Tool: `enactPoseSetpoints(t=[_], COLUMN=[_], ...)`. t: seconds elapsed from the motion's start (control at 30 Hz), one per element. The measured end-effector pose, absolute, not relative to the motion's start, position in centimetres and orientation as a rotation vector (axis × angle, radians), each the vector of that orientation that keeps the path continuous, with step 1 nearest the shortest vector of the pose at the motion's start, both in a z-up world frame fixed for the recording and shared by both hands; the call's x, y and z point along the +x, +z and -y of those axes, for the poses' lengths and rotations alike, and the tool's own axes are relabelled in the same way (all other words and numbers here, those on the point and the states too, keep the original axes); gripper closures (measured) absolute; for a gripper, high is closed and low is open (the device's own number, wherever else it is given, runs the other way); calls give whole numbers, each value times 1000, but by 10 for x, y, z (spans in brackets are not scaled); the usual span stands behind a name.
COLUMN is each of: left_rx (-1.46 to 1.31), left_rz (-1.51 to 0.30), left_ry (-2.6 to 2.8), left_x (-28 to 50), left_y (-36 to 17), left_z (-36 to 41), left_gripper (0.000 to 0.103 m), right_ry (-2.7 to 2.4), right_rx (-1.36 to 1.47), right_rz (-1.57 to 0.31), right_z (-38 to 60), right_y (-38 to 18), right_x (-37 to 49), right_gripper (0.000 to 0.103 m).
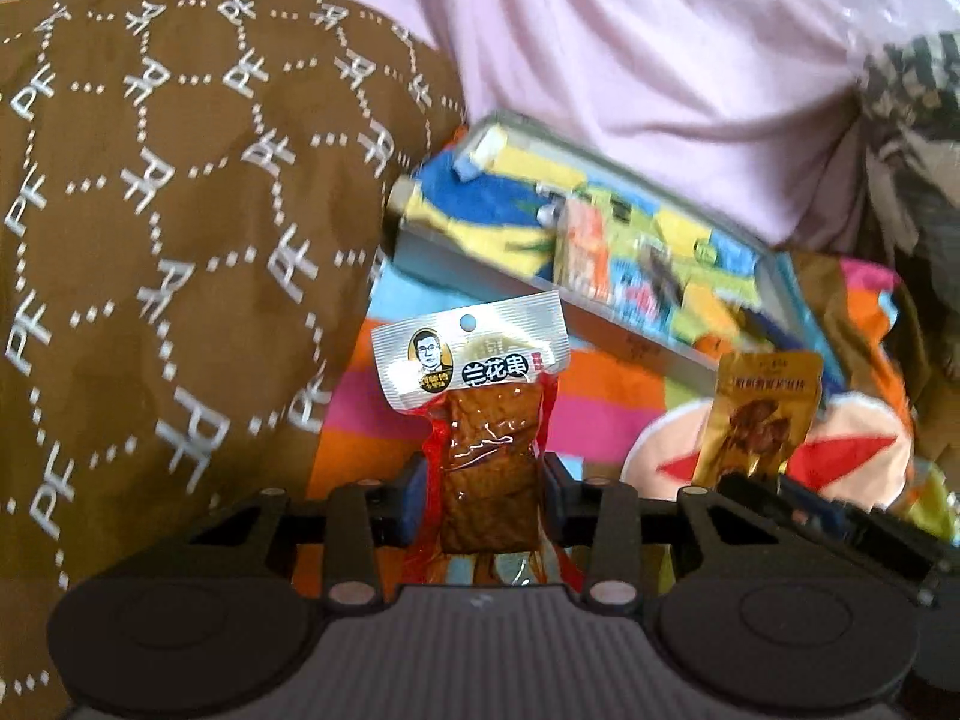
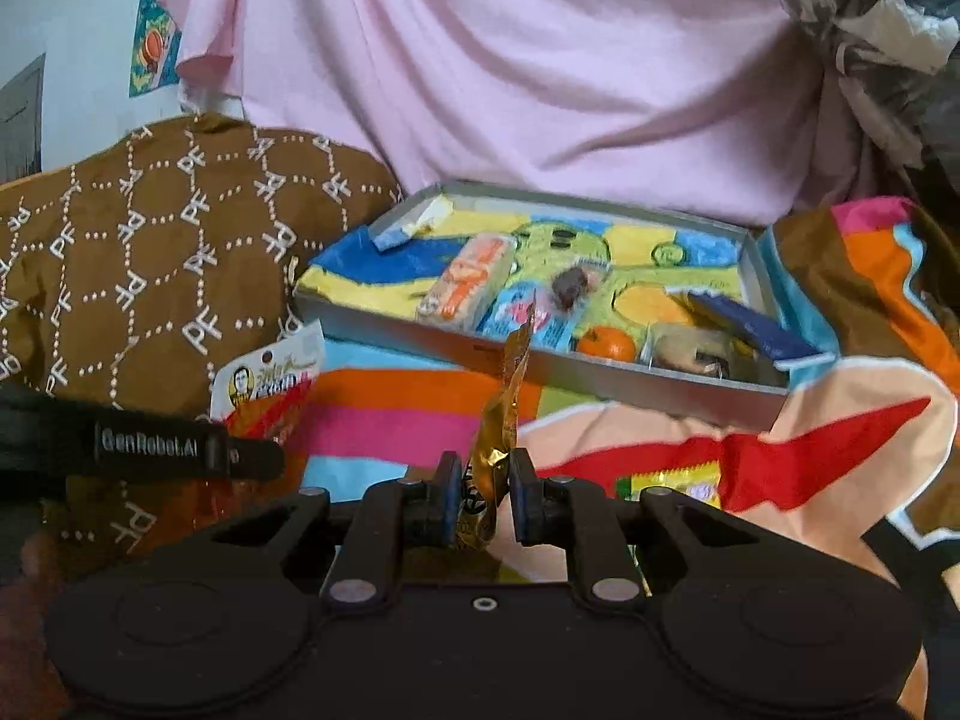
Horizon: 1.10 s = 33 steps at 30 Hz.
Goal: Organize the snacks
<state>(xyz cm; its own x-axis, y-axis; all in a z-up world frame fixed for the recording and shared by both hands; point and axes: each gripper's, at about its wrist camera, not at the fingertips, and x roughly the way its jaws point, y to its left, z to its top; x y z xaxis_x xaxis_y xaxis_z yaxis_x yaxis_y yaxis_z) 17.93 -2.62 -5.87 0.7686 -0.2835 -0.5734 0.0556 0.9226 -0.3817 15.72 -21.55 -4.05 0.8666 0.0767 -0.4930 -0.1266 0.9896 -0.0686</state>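
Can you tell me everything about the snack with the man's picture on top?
The tofu snack packet is a clear vacuum pouch with red edges, showing a wrinkled brown slab inside. Its silver header card carries a cartoon portrait, Chinese lettering and a round hang hole. It stands upright, leaning slightly, pinched at its lower half by the left gripper, lifted above the striped cloth. In the right wrist view its top peeks past the other gripper.

Each view is taken from a wrist, low over a striped multicoloured blanket (image 2: 384,414), looking forward along the fingers. A shallow grey cardboard tray (image 1: 600,312) (image 2: 600,381) lies near ahead in both, and is seen nearer and more from above in the right view. A brown patterned cushion (image 1: 150,210) (image 2: 150,258) and draped pink cloth (image 1: 630,72) (image 2: 510,60) are shared.
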Motion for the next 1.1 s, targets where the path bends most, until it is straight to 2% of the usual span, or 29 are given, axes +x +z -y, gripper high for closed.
enactPoseSetpoints(t=[0.3, 0.57, 0.8, 1.1], left_rx=[-430, -386, -352, -264], left_rz=[-570, -474, -504, -550], left_ry=[-176, -165, -135, -102], left_x=[223, 291, 340, 371], left_y=[-15, 26, 14, -10], left_z=[21, 40, 61, 85], left_gripper=[61, 61, 61, 60], right_ry=[118, 72, 41, 54], right_rx=[-67, -1, 94, 166], right_rz=[-399, -280, -257, -320], right_z=[223, 251, 284, 293], right_y=[-30, -16, -13, -28], right_x=[171, 209, 244, 276], right_gripper=[85, 85, 85, 85])
